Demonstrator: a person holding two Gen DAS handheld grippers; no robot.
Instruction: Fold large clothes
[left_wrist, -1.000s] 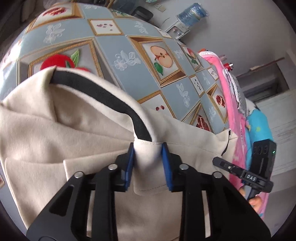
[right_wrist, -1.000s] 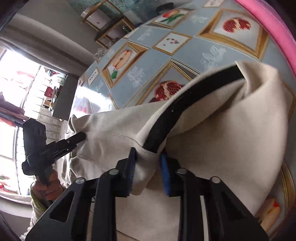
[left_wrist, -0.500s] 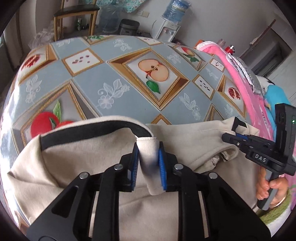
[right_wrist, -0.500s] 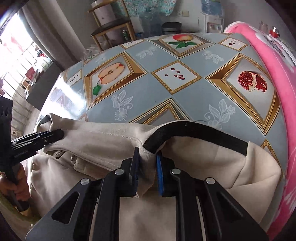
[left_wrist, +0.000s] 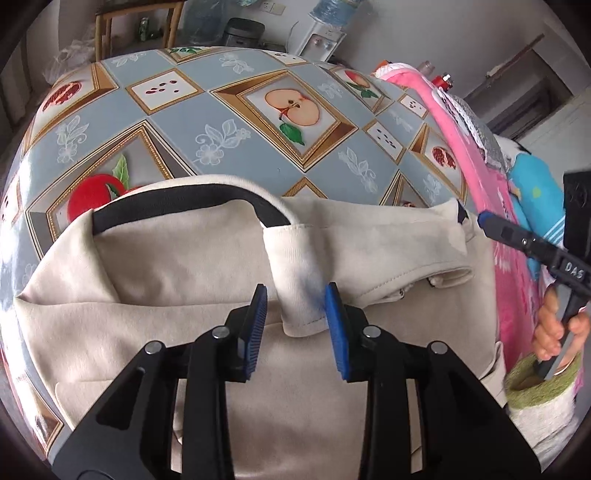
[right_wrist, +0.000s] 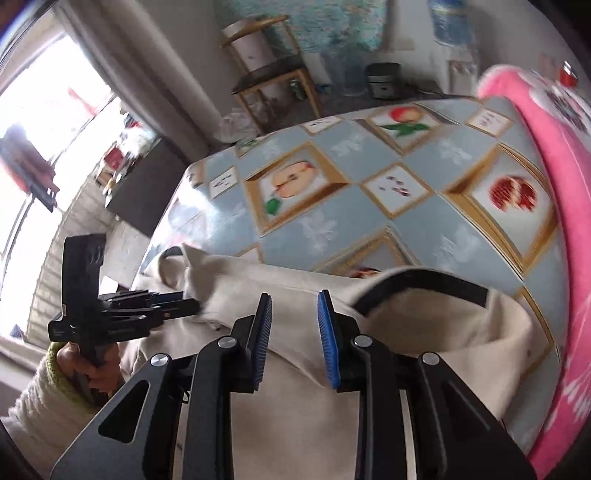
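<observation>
A cream garment (left_wrist: 184, 269) with a black inner band (left_wrist: 173, 197) lies folded on the fruit-patterned tablecloth (left_wrist: 229, 122). My left gripper (left_wrist: 298, 314) is open, its blue pads on either side of a cream fold that lies loose between them. My right gripper (right_wrist: 294, 328) is open just above the same garment (right_wrist: 424, 343), its pads apart with nothing held. The right gripper also shows at the right edge of the left wrist view (left_wrist: 491, 225), and the left gripper shows at the left of the right wrist view (right_wrist: 184, 306).
A pink cloth (left_wrist: 476, 155) lies along the table's right side and also shows in the right wrist view (right_wrist: 557, 155). A wooden chair (right_wrist: 273, 85), a water dispenser (left_wrist: 321, 33) and a window (right_wrist: 44, 147) stand beyond the table.
Both grippers were shut on the garment's edge and laid it down on the table. Now both have opened and let go, and the right one has drawn back.
</observation>
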